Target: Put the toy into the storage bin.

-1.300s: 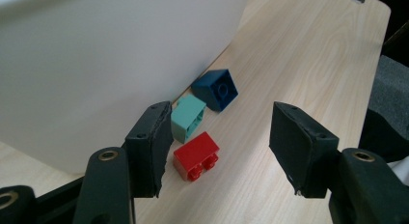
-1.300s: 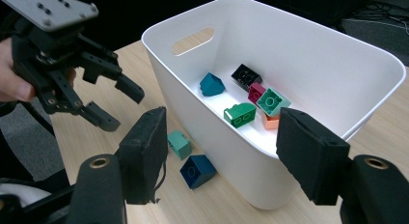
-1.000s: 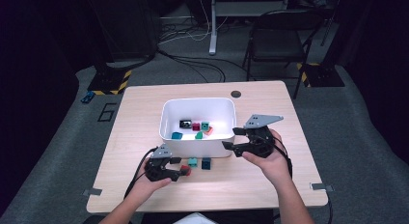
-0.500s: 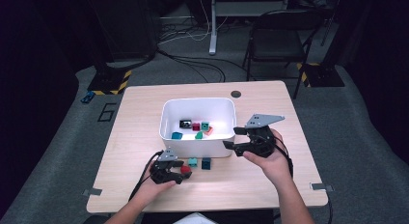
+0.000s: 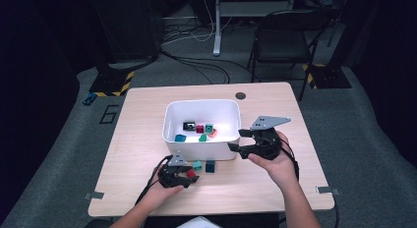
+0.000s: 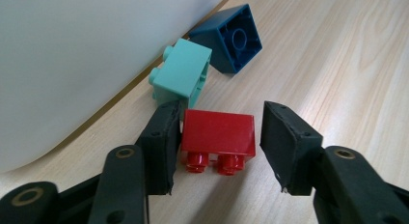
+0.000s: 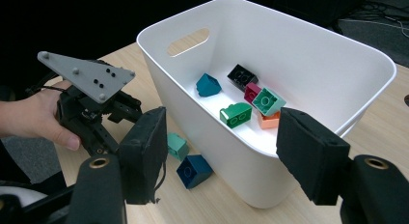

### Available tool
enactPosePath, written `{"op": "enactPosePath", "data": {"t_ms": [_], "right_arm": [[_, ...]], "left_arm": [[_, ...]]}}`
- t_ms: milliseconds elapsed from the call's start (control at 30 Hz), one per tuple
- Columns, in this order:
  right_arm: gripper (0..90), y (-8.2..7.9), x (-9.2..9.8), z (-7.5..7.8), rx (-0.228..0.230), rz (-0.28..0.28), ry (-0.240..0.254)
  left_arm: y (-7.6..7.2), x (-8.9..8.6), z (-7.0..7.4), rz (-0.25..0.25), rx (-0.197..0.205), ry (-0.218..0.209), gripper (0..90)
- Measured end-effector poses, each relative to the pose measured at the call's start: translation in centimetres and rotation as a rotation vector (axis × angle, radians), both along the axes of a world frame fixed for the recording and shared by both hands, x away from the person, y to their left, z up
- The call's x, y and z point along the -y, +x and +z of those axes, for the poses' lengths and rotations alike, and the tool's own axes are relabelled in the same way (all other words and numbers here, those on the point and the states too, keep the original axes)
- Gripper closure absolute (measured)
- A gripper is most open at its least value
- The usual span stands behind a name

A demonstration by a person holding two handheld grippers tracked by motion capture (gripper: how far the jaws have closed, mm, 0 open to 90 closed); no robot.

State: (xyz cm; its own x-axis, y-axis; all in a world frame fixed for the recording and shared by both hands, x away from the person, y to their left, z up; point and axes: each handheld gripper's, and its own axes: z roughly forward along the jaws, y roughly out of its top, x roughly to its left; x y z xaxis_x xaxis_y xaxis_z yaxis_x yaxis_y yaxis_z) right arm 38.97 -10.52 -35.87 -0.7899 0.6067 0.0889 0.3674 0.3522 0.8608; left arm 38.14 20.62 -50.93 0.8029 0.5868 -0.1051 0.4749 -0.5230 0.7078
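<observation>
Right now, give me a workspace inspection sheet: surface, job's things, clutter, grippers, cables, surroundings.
Surface: light wooden table, a round dark hole near its far edge.
Job's things: red brick between the left gripper's jaws; mint brick and dark blue brick on the table by the white bin, which holds several bricks.
Clutter: nothing seen.
Grippers: left gripper has just been closing around the red brick, a gap at one pad; right gripper open, nothing between its jaws, beside the bin.
Cables: one trails from each gripper; more on the floor beyond the table.
Surroundings: folding chair, grey floor, dark room.
</observation>
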Motion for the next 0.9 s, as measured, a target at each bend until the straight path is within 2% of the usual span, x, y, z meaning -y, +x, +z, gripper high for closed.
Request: {"op": "enactPosePath", "data": {"t_ms": [33,100,300,467,600,733,900], "right_arm": [[35.0,0.0,0.0,0.0,0.0,0.0,0.0],[35.0,0.0,0.0,0.0,0.0,0.0,0.0],[35.0,0.0,-0.1,-0.1,-0.004,0.001,-0.002],[35.0,0.1,0.0,-0.1,-0.004,-0.003,0.001],[35.0,0.0,0.0,-0.1,-0.003,-0.001,0.001],[35.0,0.0,0.0,-0.1,-0.008,-0.004,0.002],[35.0,0.1,0.0,-0.1,-0.005,-0.001,0.0]], "left_arm": [[0.1,-0.1,0.1,-0.021,0.006,0.021,50.6],[0.0,-0.2,0.0,-0.019,0.004,0.021,55.9],[-0.3,-0.2,0.3,-0.024,0.01,0.021,58.5],[-0.5,-0.2,1.4,-0.044,0.015,0.017,58.5],[-0.6,-0.2,3.0,-0.063,0.023,0.017,58.6],[-0.8,-0.3,5.0,-0.066,0.036,-0.002,58.5],[-0.7,-0.6,7.4,-0.063,0.027,-0.042,58.5]]}}
